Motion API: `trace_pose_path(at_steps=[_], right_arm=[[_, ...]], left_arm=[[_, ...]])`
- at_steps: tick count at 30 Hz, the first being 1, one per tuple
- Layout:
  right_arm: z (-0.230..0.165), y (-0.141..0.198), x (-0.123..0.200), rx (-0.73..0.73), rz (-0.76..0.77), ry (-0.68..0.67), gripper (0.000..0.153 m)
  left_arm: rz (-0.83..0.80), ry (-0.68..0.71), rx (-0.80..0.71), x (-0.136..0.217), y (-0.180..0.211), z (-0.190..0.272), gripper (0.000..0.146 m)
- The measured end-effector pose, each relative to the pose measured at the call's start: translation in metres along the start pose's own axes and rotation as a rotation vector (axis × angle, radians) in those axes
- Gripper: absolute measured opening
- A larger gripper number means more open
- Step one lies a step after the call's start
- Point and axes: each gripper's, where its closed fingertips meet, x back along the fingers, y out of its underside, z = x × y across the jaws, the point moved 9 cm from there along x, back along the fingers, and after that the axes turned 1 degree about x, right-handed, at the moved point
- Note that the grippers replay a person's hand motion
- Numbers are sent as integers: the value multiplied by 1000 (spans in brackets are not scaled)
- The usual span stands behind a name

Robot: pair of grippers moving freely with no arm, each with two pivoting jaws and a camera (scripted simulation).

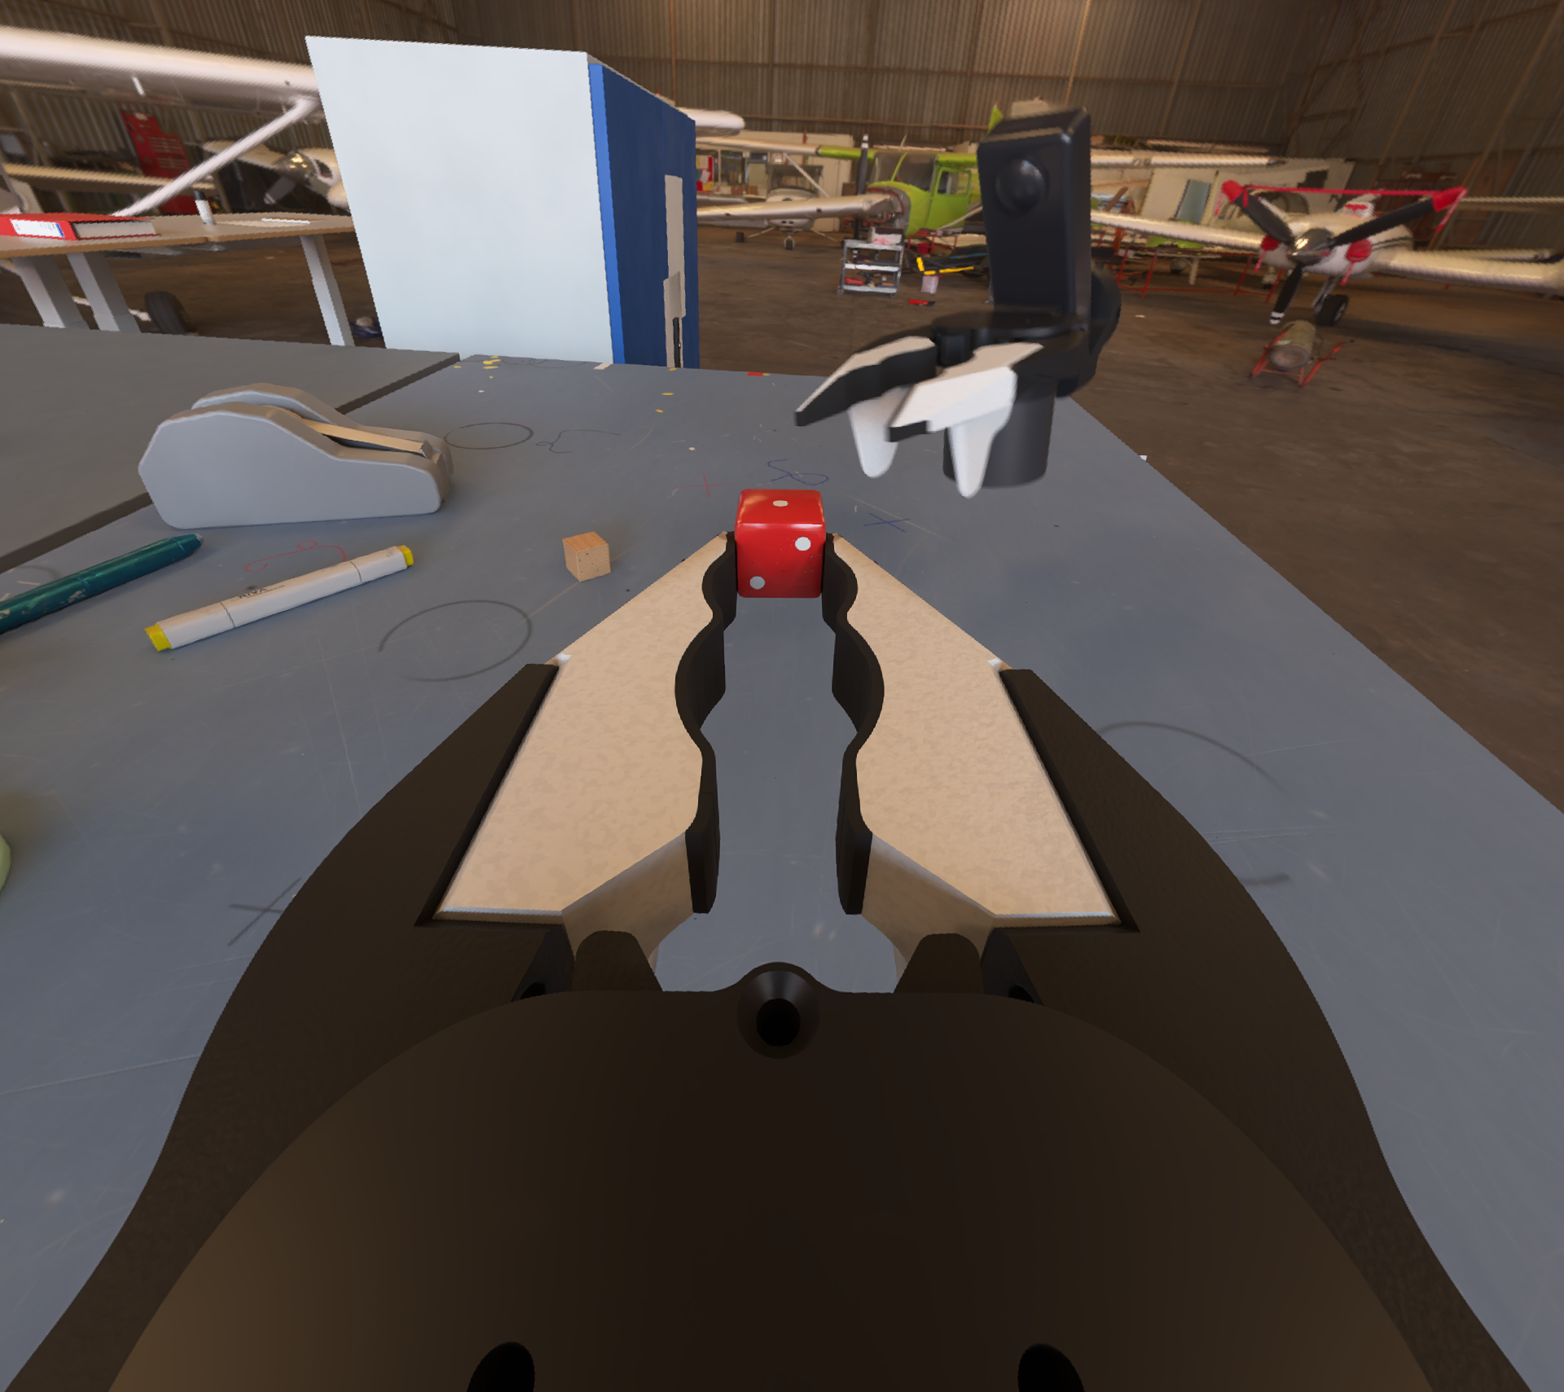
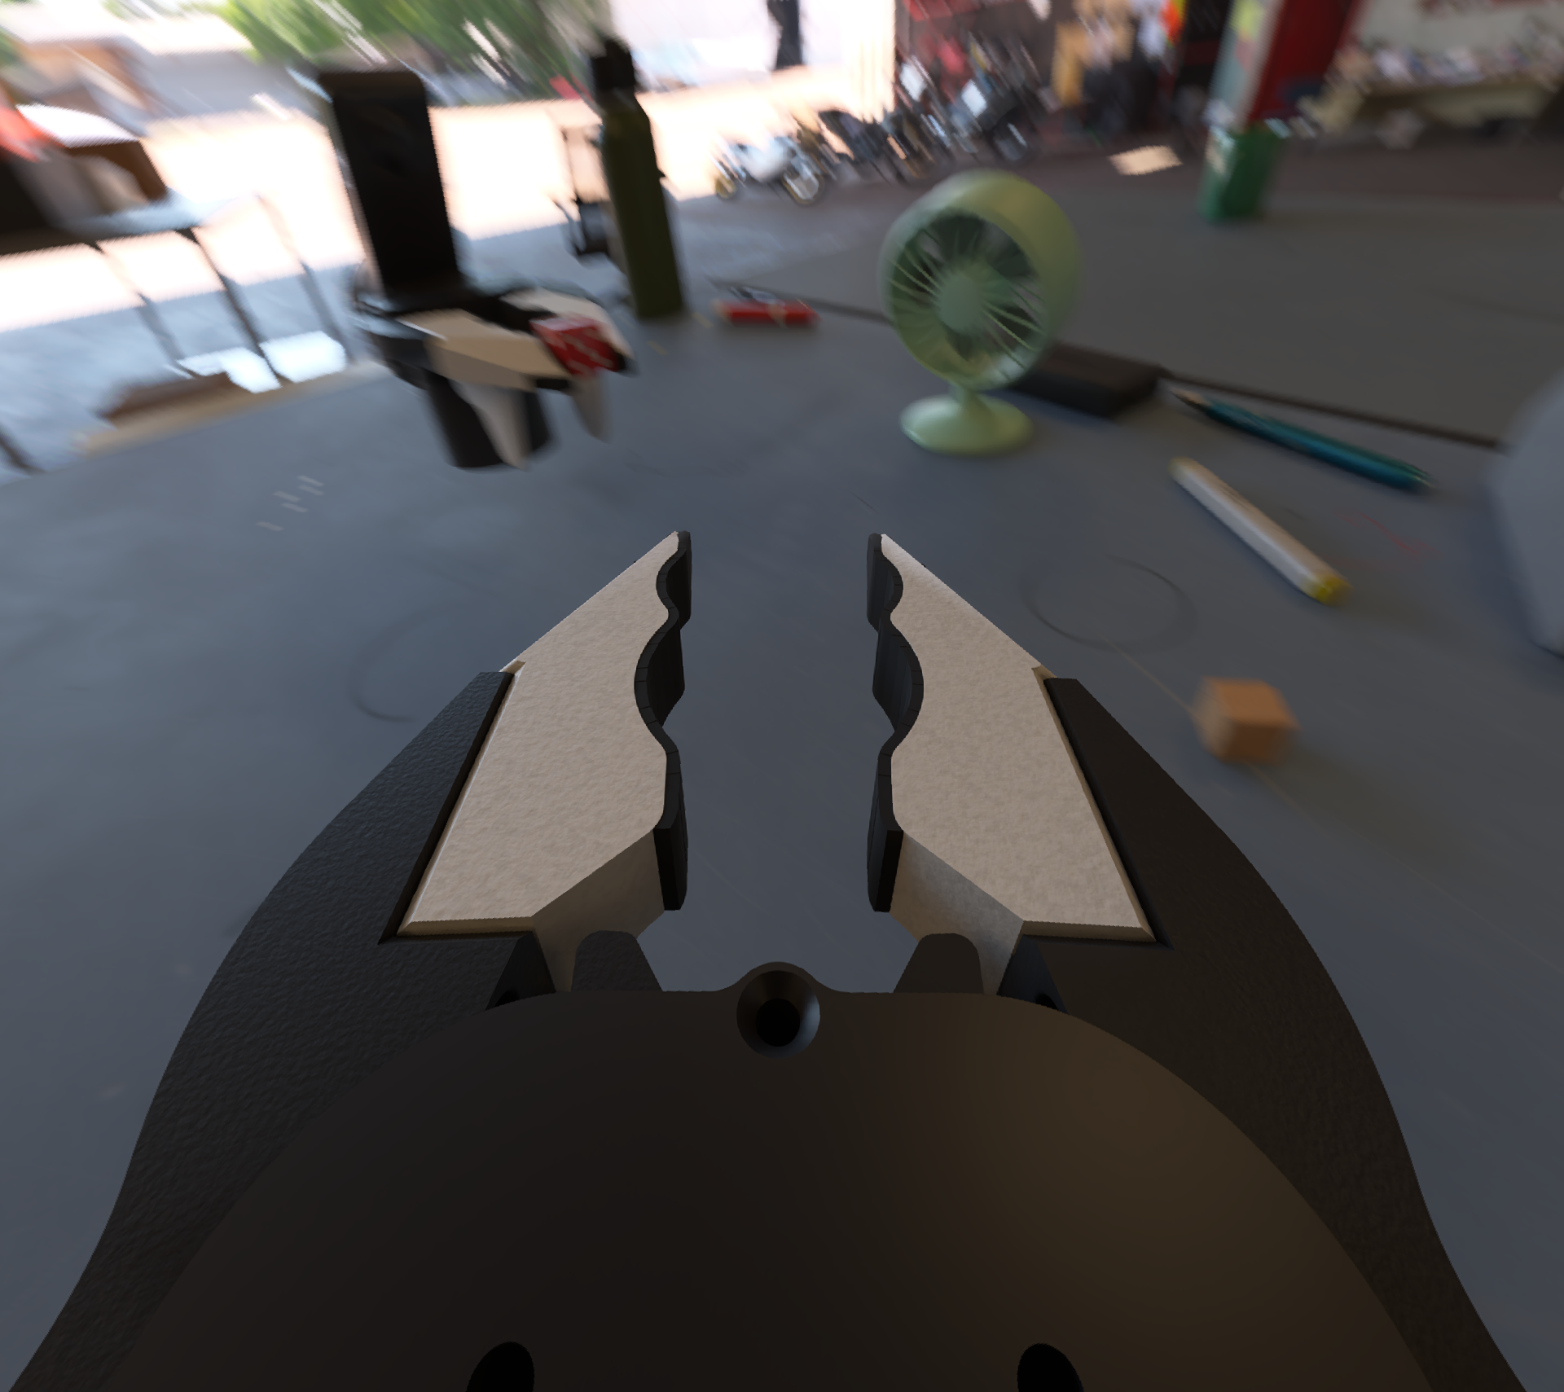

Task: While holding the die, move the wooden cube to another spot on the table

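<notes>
My left gripper (image 1: 779,547) is shut on the red die (image 1: 779,543) with white dots and holds it above the grey table (image 1: 1100,674). The small wooden cube (image 1: 586,555) sits on the table just left of the die, apart from it. My right gripper (image 2: 779,547) is open and empty above the table; the wooden cube (image 2: 1244,718) lies to its right. The right gripper (image 1: 922,459) also shows in the left wrist view, hovering behind and right of the die. The left gripper (image 2: 584,344) with the die (image 2: 575,340) shows blurred in the right wrist view.
A grey tape dispenser (image 1: 292,459), a white marker with yellow caps (image 1: 279,596) and a teal pen (image 1: 93,580) lie left of the cube. A white and blue box (image 1: 499,200) stands at the far edge. A green fan (image 2: 973,310) and dark bottle (image 2: 639,200) stand farther off.
</notes>
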Motion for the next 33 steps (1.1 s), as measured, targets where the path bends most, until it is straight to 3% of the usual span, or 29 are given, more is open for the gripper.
trace_pose_path(at_steps=[4,9,13,22,26,30,33], right_arm=[[42,-10,3,41,-337,172,39],[90,-11,-23,33,-653,181,34],[118,-5,-46,24,-790,190,32],[147,13,-77,13,-997,182,31],[153,20,-84,-19,-1045,171,22],[149,21,-81,-46,-1008,149,20],[125,18,-76,-36,-888,65,20]], left_arm=[[-11,-2,-5,-1,1,0,19],[-26,-10,-9,-2,2,-1,19],[-31,-20,6,-1,3,-4,19],[-39,-24,43,0,6,-8,19],[-44,-22,51,-1,7,-9,19],[-44,-27,53,0,7,-11,19],[-37,-36,52,1,5,-12,19]])
